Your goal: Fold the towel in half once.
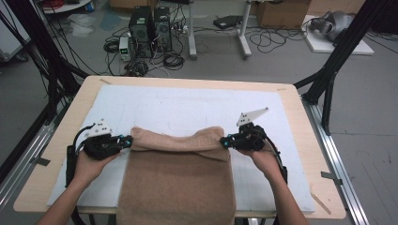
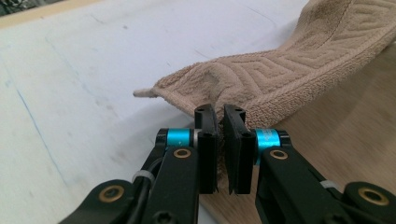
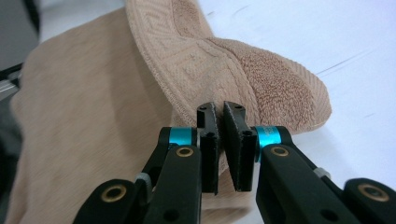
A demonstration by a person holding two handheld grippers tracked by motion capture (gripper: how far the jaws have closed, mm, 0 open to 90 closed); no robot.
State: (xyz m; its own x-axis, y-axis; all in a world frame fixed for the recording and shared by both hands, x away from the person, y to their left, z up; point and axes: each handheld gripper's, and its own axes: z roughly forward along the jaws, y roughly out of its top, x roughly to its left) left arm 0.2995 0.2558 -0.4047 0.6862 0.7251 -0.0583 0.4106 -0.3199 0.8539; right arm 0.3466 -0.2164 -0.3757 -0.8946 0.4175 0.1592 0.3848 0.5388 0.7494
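A tan towel (image 1: 176, 180) lies on the white mat (image 1: 187, 105) and hangs over the table's near edge. Its far end is folded back, and the patterned hem (image 1: 178, 140) sags between the two grippers. My left gripper (image 1: 127, 140) is shut on the towel's left corner (image 2: 219, 100), held a little above the mat. My right gripper (image 1: 225, 141) is shut on the right corner (image 3: 261, 88), where the cloth folds over the jaws. Both pairs of jaws stand nearly together with only the towel edge pinched between them.
The mat covers a wooden table (image 1: 302, 122) with bare mat beyond the towel. Black frame legs (image 1: 331, 75) stand at the table's right and left. Computers (image 1: 150, 28) and cables lie on the floor behind.
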